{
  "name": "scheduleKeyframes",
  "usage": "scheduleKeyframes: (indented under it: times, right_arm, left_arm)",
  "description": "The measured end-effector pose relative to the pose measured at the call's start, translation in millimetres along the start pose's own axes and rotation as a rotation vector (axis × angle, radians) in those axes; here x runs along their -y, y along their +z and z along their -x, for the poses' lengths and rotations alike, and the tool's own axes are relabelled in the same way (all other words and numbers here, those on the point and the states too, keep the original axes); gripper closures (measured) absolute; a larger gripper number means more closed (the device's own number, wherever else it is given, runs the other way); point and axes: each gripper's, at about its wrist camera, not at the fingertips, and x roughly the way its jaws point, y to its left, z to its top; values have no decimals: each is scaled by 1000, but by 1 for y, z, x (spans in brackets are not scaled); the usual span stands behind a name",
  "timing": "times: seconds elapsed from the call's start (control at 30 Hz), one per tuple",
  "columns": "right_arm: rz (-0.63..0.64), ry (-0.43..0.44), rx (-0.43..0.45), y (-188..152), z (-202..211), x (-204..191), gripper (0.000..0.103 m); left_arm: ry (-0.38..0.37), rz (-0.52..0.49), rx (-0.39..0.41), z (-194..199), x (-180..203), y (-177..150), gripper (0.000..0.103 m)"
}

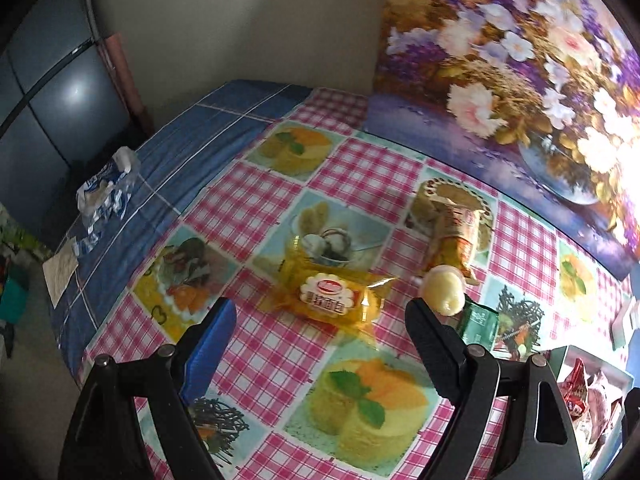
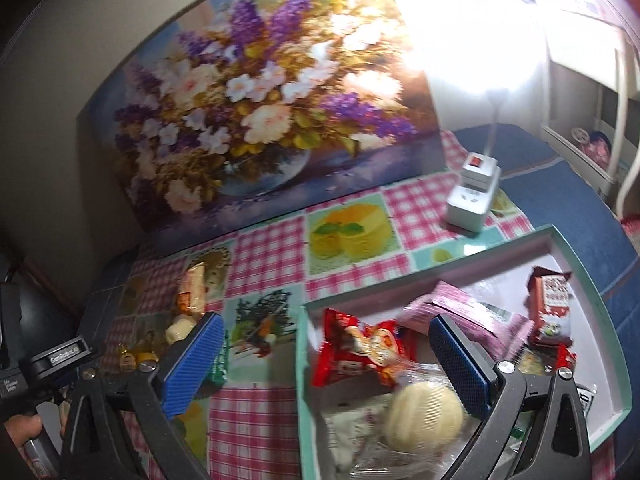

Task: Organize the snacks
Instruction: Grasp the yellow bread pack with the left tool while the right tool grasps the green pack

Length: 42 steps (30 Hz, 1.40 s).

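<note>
The snacks lie in two groups. A shallow rectangular box with a teal rim and white inside sits on the right part of the table and contains a red wrapped snack with a cartoon print, a pink packet, a small red packet standing against the far wall, and a round pale bun in clear wrap at the near end.

On the pink-checked tablecloth with food pictures, outside the box, lie four loose items: a yellow transparent bread packet with a white scalloped label, an orange-and-cream long packet beyond it, a round pale yellow sweet in clear wrap and a small green sachet just beside that sweet.

The left gripper hangs over the cloth with its jaws spread wide and nothing between them; the yellow bread packet lies just beyond the fingertips. The right gripper is likewise released and empty, its right finger above the box contents and its left finger over the cloth beside the box.

A floral painting leans against the wall behind the table. A white power strip with a red switch rests near the box's far corner.
</note>
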Motion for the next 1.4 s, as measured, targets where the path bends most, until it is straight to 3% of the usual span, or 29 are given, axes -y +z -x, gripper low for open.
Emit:
scheduleKeyframes:
  times: [0.3,0.67,0.87,1.03,1.2,1.4]
  right_arm:
    - [132,12,-63,-6,-26,-56,0]
    - [202,56,-133,-14,-62,-105,0]
    - [282,36,-188,-29,-89,-133,0]
    - [325,10,-245,-44,-114,-143,0]
    - [339,-13,-283,-55,-133,-142,0]
    - [346,-19,-307,-60,-146,-143,0]
  left_arm:
    - [-19,67,-34,-15,-22,4,16]
    - [-56,179,-76,-40,-57,11,16]
    - [-103,246,-122,-60,-73,10,16]
    - [-167,238,-143,-70,-65,10,16]
    - [-173,140,-159,-82,-40,11,16]
    - [-149,221,-166,-99,-41,12,16]
